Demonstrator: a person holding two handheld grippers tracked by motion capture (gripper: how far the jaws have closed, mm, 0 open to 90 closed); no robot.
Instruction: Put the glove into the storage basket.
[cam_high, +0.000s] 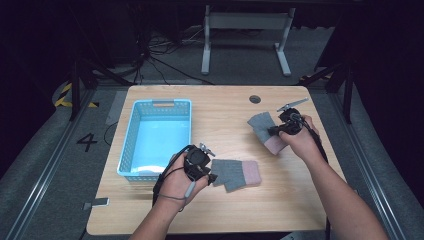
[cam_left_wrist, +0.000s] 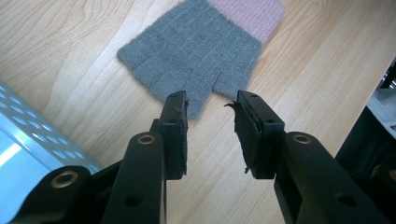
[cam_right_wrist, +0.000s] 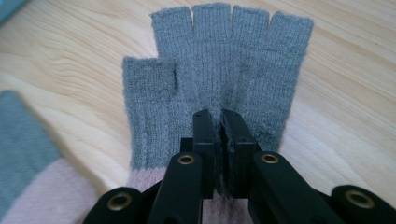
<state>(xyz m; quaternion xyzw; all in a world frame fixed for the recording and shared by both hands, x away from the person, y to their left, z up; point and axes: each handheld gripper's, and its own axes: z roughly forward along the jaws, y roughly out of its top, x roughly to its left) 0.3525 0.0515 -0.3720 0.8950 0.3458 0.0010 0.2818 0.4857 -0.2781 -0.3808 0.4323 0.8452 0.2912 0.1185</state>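
On the wooden surface (cam_high: 300, 195), right gripper (cam_right_wrist: 219, 119) fingers pinched shut on the far fingerless glove's (cam_right_wrist: 224, 70) grey knit, apparently lifting it, left gripper (cam_left_wrist: 210, 105) fingers half open, empty, just short of the near fingerless glove (cam_left_wrist: 196, 51).

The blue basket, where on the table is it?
In the high view, the blue basket sits on the table's left half, just left of the left gripper and the nearer grey-and-pink glove.
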